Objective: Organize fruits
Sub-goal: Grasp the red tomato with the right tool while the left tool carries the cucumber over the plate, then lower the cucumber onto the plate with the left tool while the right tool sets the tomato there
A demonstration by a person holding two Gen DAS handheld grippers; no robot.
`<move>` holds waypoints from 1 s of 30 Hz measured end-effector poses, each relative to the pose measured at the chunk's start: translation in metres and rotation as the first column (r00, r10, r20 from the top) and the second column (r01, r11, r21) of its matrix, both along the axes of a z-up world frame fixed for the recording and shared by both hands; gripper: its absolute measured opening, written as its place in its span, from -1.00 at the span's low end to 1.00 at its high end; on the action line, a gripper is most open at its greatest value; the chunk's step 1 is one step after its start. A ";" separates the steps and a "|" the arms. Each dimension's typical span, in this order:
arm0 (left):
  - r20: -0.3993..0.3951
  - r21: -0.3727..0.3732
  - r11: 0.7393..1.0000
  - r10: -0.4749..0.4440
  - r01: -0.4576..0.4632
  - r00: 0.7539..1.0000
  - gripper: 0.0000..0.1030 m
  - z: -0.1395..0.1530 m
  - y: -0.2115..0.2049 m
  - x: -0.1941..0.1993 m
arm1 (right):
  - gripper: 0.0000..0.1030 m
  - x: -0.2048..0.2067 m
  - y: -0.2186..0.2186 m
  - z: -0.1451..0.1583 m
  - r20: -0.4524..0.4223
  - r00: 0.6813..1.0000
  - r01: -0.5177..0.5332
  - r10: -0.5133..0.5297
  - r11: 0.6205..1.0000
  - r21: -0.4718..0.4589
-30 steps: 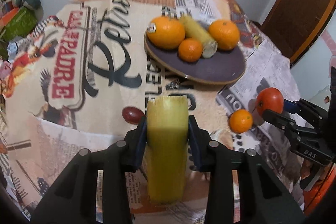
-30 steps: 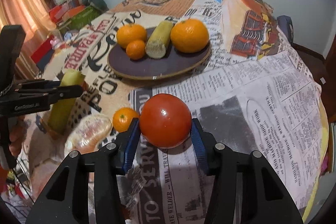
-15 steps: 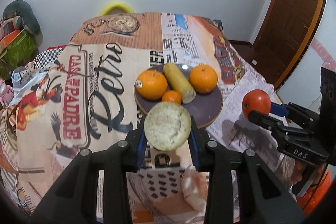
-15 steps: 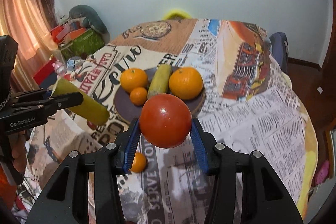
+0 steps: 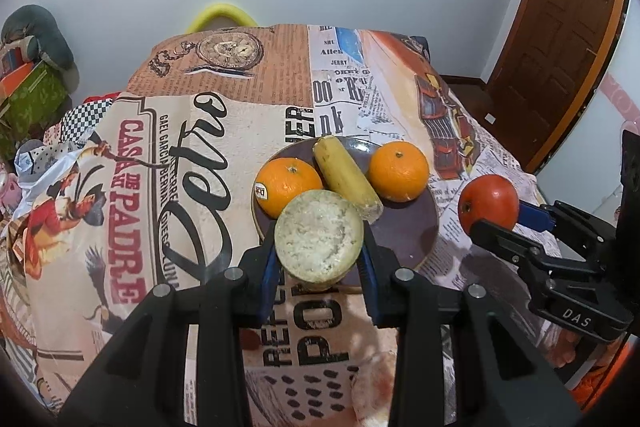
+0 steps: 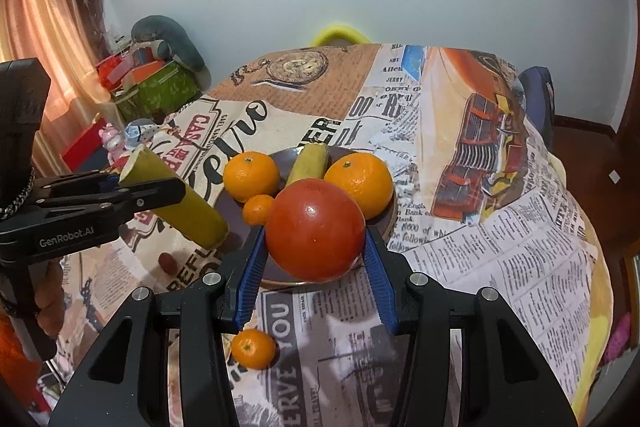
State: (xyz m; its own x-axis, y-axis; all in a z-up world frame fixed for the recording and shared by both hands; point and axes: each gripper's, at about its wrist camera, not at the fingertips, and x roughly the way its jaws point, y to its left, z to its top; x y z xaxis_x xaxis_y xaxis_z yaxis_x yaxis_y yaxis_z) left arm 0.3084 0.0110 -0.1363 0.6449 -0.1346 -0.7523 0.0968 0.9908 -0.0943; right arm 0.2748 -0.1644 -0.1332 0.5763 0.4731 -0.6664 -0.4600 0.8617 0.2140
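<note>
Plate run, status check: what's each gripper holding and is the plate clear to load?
Left gripper shut on banana piece. Right gripper shut on tomato. Plate crowded: two oranges, a mandarin, another banana piece.

We read "DAS" on right gripper (image 5: 496, 215), "GenRobot.AI" on left gripper (image 6: 152, 187), "CASA DE PADRE", "SERVE YOU" on tablecloth (image 6: 520, 247).
</note>
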 end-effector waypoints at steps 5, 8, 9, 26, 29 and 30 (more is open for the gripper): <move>0.008 0.019 1.000 0.003 -0.003 1.000 -0.32 -0.001 -0.002 0.016 | -0.13 0.012 0.005 -0.011 -0.019 1.000 -0.004 0.004 1.000 -0.010; 0.012 0.029 1.000 0.001 -0.001 1.000 -0.32 -0.003 -0.005 0.026 | -0.13 0.019 0.008 -0.016 -0.032 0.999 -0.007 0.006 1.000 -0.011; 0.013 0.031 1.000 0.001 -0.001 1.000 -0.32 -0.004 -0.006 0.028 | -0.13 0.021 0.009 -0.019 -0.038 0.999 -0.010 0.009 1.000 -0.013; -0.041 -0.005 1.000 0.027 -0.027 0.999 -0.31 -0.033 -0.007 0.070 | -0.12 0.040 0.025 -0.046 -0.084 0.996 -0.047 0.041 0.996 -0.070; -0.049 0.004 1.000 0.010 -0.010 0.999 -0.30 -0.037 -0.011 0.068 | -0.11 0.042 0.025 -0.049 -0.095 0.995 -0.044 0.037 0.997 -0.067; -0.046 0.015 1.000 0.008 -0.008 0.999 -0.30 -0.038 -0.012 0.068 | -0.11 0.042 0.024 -0.049 -0.100 0.994 -0.043 0.036 0.997 -0.064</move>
